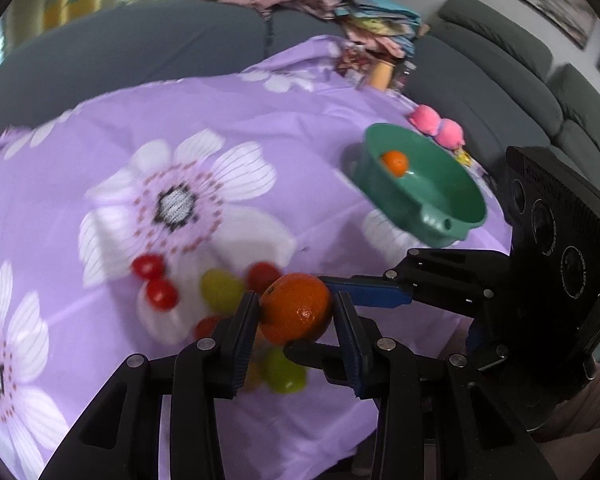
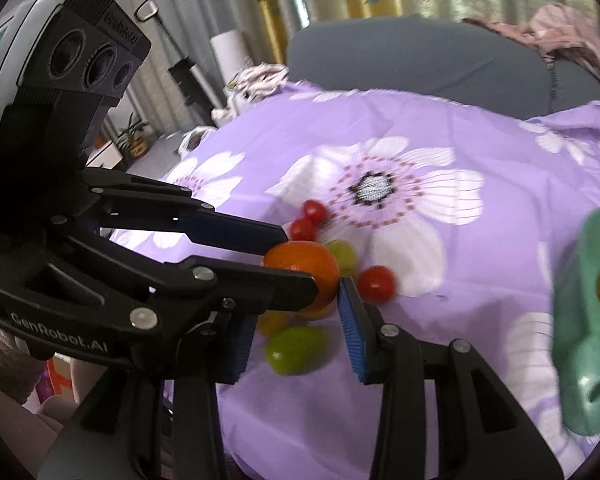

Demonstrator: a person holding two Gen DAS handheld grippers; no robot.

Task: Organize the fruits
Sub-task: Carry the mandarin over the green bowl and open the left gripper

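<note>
My left gripper (image 1: pixel 296 312) is shut on an orange mandarin (image 1: pixel 296 312) and holds it just above the purple flowered cloth (image 1: pixel 260 120). The mandarin also shows in the right wrist view (image 2: pixel 304 264). My right gripper (image 2: pixel 296 316) is open, its fingers close to the mandarin, crossing the left gripper (image 2: pixel 296 256). Red cherry tomatoes (image 1: pixel 156 284) and green grapes (image 1: pixel 220 290) lie around it. A green bowl (image 1: pixel 440 200) at the right holds a second mandarin (image 1: pixel 395 162).
Pink soft toys (image 1: pixel 440 124) sit behind the bowl near the table's edge. A grey sofa (image 1: pixel 140 52) with piled clothes stands behind the table. A green grape (image 2: pixel 294 350) lies under my right gripper.
</note>
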